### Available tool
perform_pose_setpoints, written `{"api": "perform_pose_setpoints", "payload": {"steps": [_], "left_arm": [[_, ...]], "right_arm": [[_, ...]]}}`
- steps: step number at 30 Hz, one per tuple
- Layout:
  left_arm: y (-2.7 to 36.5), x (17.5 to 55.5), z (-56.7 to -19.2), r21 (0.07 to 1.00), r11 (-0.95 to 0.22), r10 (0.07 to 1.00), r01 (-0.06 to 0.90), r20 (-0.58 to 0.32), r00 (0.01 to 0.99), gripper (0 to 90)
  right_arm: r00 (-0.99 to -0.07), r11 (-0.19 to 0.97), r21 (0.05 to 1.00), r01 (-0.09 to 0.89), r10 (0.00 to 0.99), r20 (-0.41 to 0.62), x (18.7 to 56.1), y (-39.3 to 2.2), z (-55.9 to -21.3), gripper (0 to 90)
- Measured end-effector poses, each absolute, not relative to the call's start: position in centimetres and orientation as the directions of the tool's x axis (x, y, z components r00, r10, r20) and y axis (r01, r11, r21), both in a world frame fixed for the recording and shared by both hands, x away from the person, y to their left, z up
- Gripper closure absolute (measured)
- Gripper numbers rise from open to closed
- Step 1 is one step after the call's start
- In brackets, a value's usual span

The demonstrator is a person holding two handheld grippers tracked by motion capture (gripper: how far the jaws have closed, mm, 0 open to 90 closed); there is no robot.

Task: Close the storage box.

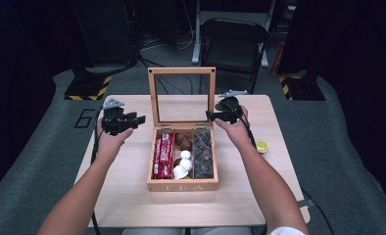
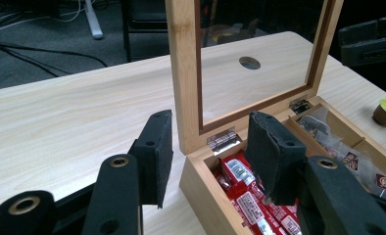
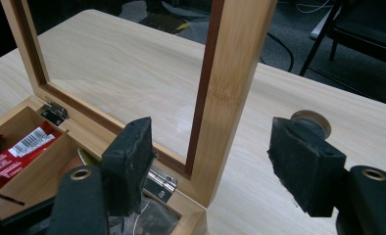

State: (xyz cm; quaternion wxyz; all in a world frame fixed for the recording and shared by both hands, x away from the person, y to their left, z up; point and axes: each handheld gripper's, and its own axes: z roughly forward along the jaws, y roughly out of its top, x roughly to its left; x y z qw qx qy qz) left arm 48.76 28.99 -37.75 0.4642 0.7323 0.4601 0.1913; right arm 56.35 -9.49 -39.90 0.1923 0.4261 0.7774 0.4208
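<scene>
- Wooden box (image 1: pixel 182 185) at the middle of the surface (image 1: pixel 132 196), marked TEA on its front wall; lid (image 1: pixel 181 71) up on its hinges at the 12 o'clock edge, upright, glass pane facing the person.
- All three compartments already filled: red packets (image 1: pixel 163 156) at 9 o'clock, brown and white pods (image 1: pixel 182 156) in the middle, dark tea bags (image 1: pixel 203 154) at 3 o'clock.
- Left gripper (image 1: pixel 139 119) just beside the lid's 9 o'clock post; fingers apart, post between them in the left gripper view, no pad pressing on it as far as can be seen.
- Right gripper (image 1: pixel 209 115) at the lid's 3 o'clock post; fingers apart on either side of the post in the right gripper view, clear gaps on both sides.
- One yellow-topped pod (image 1: pixel 262 146) loose on the surface at 3 o'clock of the box, well apart from it.
- Judged: opening and filling look done; left to do, most likely, clamping onto the lid frame and swinging it down shut, perhaps with the stray pod going in first.
</scene>
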Motion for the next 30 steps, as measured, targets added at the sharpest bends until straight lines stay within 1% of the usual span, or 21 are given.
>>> {"api": "perform_pose_setpoints", "payload": {"steps": [9, 12, 24, 30], "left_arm": [[29.0, 48.8, -37.8, 0.856, -0.139, 0.853, 0.498, -0.152, 0.5, 52.7], [29.0, 48.7, -37.9, 0.858, -0.138, 0.852, 0.495, -0.153, 0.501, 52.7], [29.2, 48.7, -37.9, 0.857, -0.137, 0.852, 0.497, -0.154, 0.5, 52.7], [29.2, 48.7, -38.0, 0.856, -0.14, 0.852, 0.498, -0.152, 0.501, 52.7]], "right_arm": [[-0.564, 0.275, 0.814, 0.511, 0.822, 0.077, 57.1, -8.6, -40.0, 32.6], [-0.577, 0.295, 0.814, 0.501, 0.814, 0.06, 57.3, -8.4, -40.0, 32.6], [-0.578, 0.28, 0.812, 0.512, 0.812, 0.084, 57.7, -7.7, -40.4, 33.2], [-0.577, 0.291, 0.806, 0.516, 0.813, 0.076, 58.0, -7.6, -40.3, 33.6]]}}
